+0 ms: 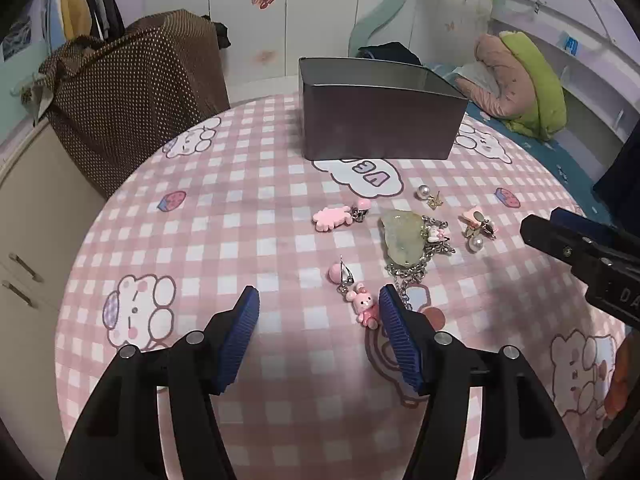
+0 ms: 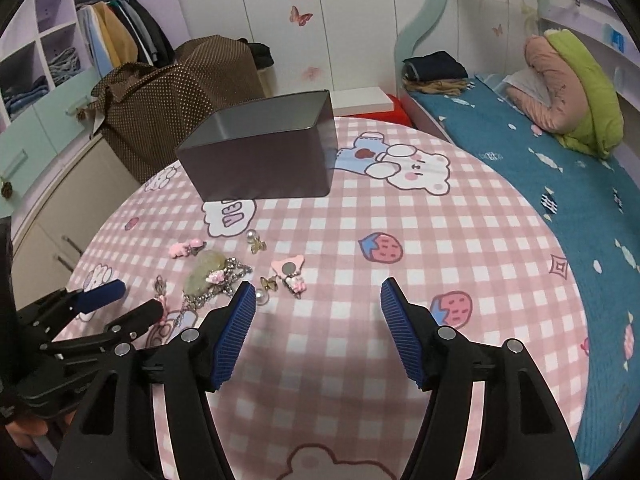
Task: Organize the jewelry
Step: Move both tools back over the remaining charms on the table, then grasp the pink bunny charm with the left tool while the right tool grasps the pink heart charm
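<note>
Presently both grippers hover released above the desk [image 1: 200, 216], nothing between the jaws. The left gripper [image 1: 319, 306] stands low in the left wrist frame, its right finger just beside the pink bunny charm [image 1: 365, 307]; the right gripper [image 2: 318, 300] has a pearl earring [image 2: 262, 297] by its left finger. Recommended: centre the jaws over one small piece, descend squarely, and close gently clear of the chain necklace [image 1: 405, 242]. The grey tin [image 1: 376, 114] stands in the upper centre, well apart from the jewelry; what its interior holds cannot be told.

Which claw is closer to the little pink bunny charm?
Left. The left gripper has the pink bunny charm right beside one fingertip; the right gripper hovers farther off, past the pearls.
</note>
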